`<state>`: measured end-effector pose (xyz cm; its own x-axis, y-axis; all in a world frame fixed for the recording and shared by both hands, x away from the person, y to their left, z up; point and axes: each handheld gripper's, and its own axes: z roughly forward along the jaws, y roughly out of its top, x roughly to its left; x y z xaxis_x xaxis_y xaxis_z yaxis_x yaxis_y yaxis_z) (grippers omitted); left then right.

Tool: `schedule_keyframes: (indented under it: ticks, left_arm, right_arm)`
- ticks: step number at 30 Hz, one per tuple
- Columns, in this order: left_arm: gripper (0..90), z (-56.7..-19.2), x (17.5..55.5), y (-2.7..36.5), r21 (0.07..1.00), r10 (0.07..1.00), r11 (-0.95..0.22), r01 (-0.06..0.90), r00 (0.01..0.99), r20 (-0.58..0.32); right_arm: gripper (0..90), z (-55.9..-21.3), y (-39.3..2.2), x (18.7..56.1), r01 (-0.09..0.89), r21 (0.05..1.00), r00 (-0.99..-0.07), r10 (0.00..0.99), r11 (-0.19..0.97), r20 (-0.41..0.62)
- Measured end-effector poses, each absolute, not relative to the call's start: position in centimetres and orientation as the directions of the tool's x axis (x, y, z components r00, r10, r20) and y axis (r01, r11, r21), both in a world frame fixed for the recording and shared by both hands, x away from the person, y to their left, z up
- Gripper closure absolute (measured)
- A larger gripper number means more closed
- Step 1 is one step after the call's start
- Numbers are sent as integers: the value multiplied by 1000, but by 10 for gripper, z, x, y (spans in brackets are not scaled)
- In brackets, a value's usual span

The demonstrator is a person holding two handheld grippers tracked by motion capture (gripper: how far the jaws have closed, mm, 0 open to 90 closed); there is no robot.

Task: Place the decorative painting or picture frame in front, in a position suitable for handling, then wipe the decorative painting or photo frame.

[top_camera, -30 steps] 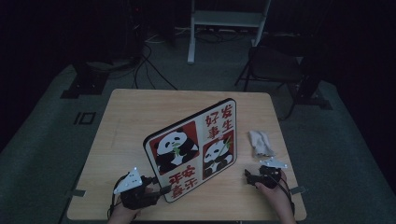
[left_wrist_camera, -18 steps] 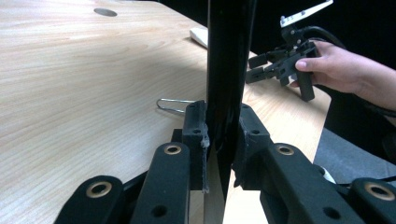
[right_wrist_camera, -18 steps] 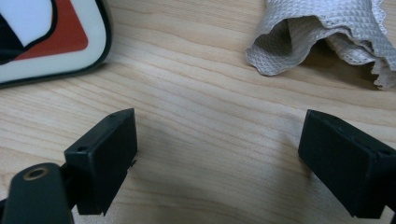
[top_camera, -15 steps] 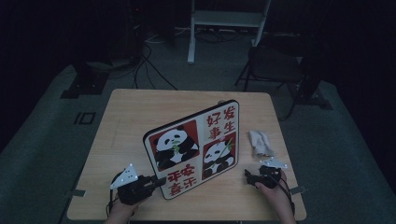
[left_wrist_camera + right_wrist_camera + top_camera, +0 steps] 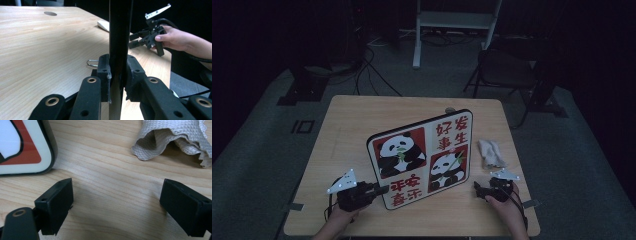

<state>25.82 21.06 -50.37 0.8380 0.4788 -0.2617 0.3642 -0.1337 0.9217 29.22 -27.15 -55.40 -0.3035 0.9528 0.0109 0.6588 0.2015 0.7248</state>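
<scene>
While the panda board (image 5: 422,160) stands tilted on edge near the middle of the wooden table (image 5: 352,125), its lower left edge is pinched between the just-closed jaws of the left gripper (image 5: 117,75). Near its right corner the right gripper (image 5: 117,202) is held with jaws spread over bare wood, a crumpled cloth (image 5: 175,137) lying beyond.

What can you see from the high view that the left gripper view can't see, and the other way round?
High view alone: the panda pictures and red characters on the board's face. Left gripper view alone: the left gripper shut on the board's thin black edge, plus a small metal clip on the table. Both share: the wooden table, the white cloth and the right gripper in the person's hand.
</scene>
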Motion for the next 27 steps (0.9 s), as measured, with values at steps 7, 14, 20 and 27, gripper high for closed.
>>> schedule_keyframes:
  ticks: [7, 14, 20, 27]
  left_arm:
    - [779, -502, 259, 210, 916, 473, -150, 371, 841, -263]
    - [779, -501, 261, 211, 916, 469, -158, 369, 844, -259]
    - [778, -501, 262, 212, 918, 466, -156, 365, 846, -257]
    - [778, -503, 268, 215, 921, 443, -157, 356, 859, -257]
  right_arm:
    - [112, -554, -272, 292, 658, 725, -307, 952, 205, 10]
    - [149, -551, -278, 290, 664, 710, -342, 939, 236, 8]
    - [168, -535, -292, 293, 653, 730, -285, 959, 202, -10]
    - [173, -517, -294, 317, 615, 764, -258, 966, 193, -37]
